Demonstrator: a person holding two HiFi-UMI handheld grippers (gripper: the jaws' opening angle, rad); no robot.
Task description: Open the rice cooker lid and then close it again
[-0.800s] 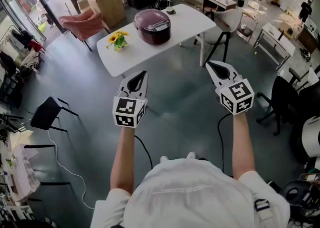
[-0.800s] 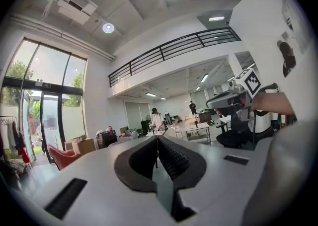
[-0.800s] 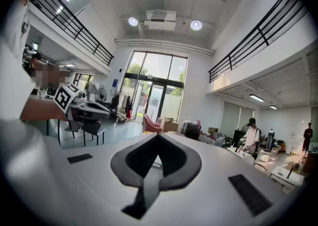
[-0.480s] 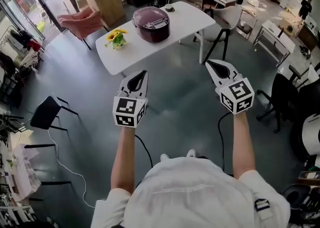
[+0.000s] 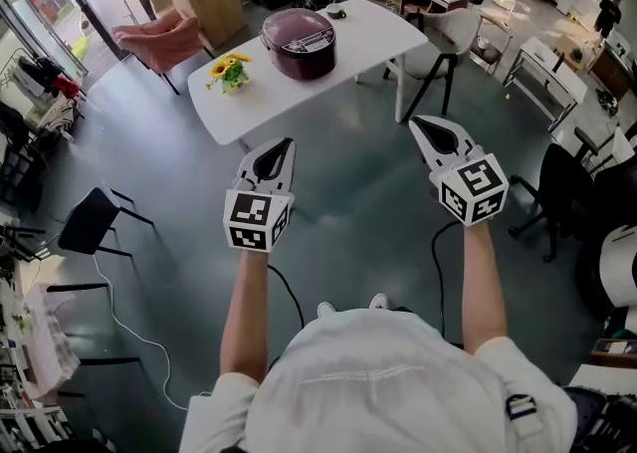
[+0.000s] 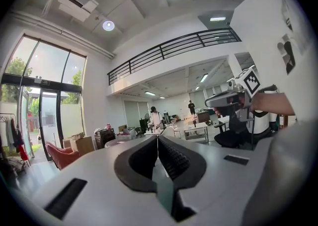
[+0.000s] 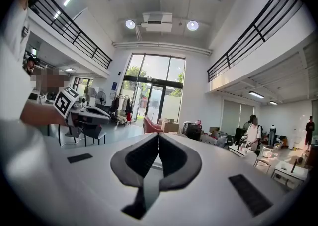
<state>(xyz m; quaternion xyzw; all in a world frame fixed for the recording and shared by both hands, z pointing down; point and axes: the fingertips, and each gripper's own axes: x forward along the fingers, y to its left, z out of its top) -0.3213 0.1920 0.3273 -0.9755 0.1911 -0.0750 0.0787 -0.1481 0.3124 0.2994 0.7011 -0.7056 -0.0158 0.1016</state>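
**Rice cooker drifting up the frame, both grippers shut and empty**

Edging a little up and to the left in the head view since the earlier frame, the white table [image 5: 249,108] and the dark red rice cooker [image 5: 299,43] on it are shifting, while both grippers are keeping their places in front of the person. The view is moving, not the tools.

The left gripper [image 5: 286,145] and the right gripper [image 5: 417,123] are being held out side by side over the grey floor [image 5: 348,202]. Each is showing its jaws pressed together with nothing between them. The cooker is sitting near the middle of the table with its lid [image 5: 299,31] down, well apart from both grippers. A bunch of yellow flowers [image 5: 229,73] is standing just beside it, toward the table's left end.

No part of the task is looking started yet. Trouble from here is most likely lying in the approach and the first touch:

- **Snagging:** black cables [image 5: 436,262] are trailing down from the grippers toward the person's shoes [image 5: 378,300] and could be catching a step.
- **Pushing instead of gripping:** jaws arriving shut could only be pushing at the lid — and a push on a free-standing cooker is risking a slide across the smooth top, or into the flowers.
- **Slamming:** a lid let go from fully open could be dropping hard rather than closing gently.
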